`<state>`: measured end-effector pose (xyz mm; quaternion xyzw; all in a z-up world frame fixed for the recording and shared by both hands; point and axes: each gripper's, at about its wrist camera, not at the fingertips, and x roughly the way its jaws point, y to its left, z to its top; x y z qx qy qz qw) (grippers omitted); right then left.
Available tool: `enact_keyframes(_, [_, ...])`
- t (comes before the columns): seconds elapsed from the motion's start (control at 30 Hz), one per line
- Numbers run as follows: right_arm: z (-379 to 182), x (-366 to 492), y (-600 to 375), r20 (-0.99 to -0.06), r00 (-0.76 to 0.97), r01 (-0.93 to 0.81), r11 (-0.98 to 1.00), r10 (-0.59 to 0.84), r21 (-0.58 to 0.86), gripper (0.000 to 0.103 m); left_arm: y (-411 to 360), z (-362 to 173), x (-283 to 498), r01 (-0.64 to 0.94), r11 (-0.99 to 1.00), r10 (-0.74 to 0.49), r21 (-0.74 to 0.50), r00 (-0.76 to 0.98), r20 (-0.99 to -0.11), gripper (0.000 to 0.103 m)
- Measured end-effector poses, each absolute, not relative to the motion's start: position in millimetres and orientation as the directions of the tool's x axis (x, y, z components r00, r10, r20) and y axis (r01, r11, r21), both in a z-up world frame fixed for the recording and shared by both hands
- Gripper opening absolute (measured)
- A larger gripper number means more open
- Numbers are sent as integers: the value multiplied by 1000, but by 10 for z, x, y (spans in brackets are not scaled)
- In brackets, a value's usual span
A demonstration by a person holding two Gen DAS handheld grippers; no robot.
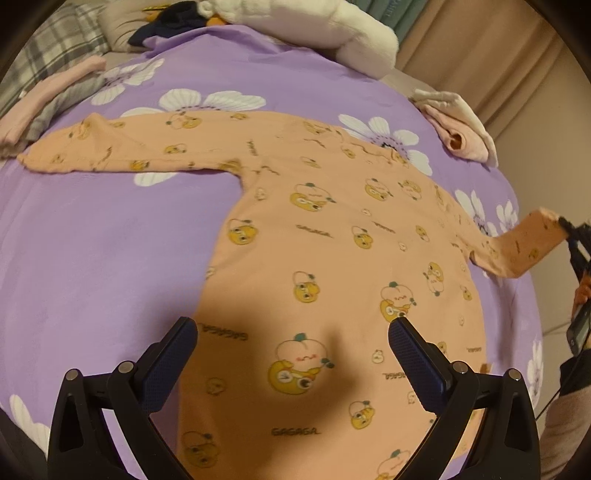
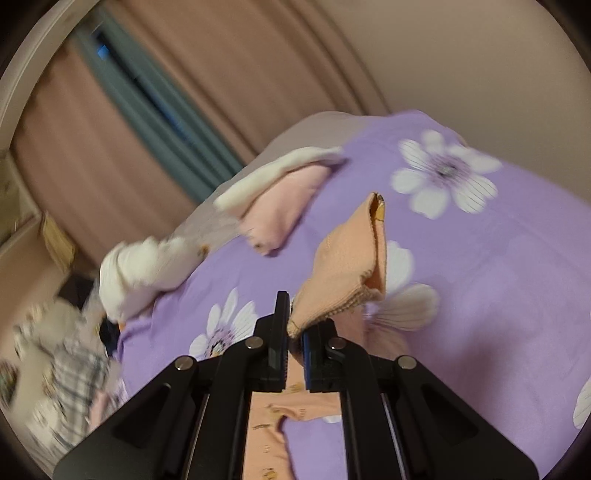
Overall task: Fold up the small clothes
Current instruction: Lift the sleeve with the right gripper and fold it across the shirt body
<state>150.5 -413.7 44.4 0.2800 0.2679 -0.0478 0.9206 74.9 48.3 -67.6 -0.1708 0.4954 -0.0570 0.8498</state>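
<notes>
Left wrist view first, nearest things first: the left gripper (image 1: 291, 354) hangs with its fingers spread wide and nothing between them, above the lower body of the peach shirt (image 1: 332, 258). That shirt lies flat, print side up, on the purple bedsheet (image 1: 110, 258). One sleeve stretches flat toward the far left, its cuff close to a folded pink and grey pile (image 1: 44, 107). The other sleeve (image 1: 517, 247) is lifted off the sheet at the right edge, where the right gripper (image 1: 565, 223) has it by the cuff.

In the right wrist view, the right gripper (image 2: 294, 343) is pinched narrow on that cuff (image 2: 347, 273), which sticks up past the fingertips; the hold looks to be on the hem edge only.

Risks, as I judge them:
- The thin bite on the cuff may slip as the sleeve is carried across, dropping it short and crooked.
- With the left gripper not pressing anything, pulling the sleeve could drag the whole shirt sideways and wrinkle its body.
- Blur in the right wrist view suggests speed; a fast swing could make the sleeve twist or flop over itself.

Farther off, a folded pink and white garment (image 2: 280, 206) lies near the bed edge, close enough for a wide swing to brush. A white plush (image 1: 332, 26) sits at the far end.
</notes>
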Motion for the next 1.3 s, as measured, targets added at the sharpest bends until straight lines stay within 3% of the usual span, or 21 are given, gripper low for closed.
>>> enact_keyframes(0.5, [391, 2159, -2065, -595, 793, -46, 987, 131, 156, 6, 852, -793, 673, -103, 917, -287, -386, 501, -816, 102])
enact_keyframes(0.93, [-745, 2124, -593, -728, 681, -299, 936, 75, -184, 7, 1161, -894, 614, -184, 907, -248, -378, 491, -835, 102])
enact_keyframes(1.3, [-1025, 2103, -353, -767, 640, -365, 896, 46, -251, 10, 1195, -858, 548, -182, 897, -264, -402, 509, -820, 102])
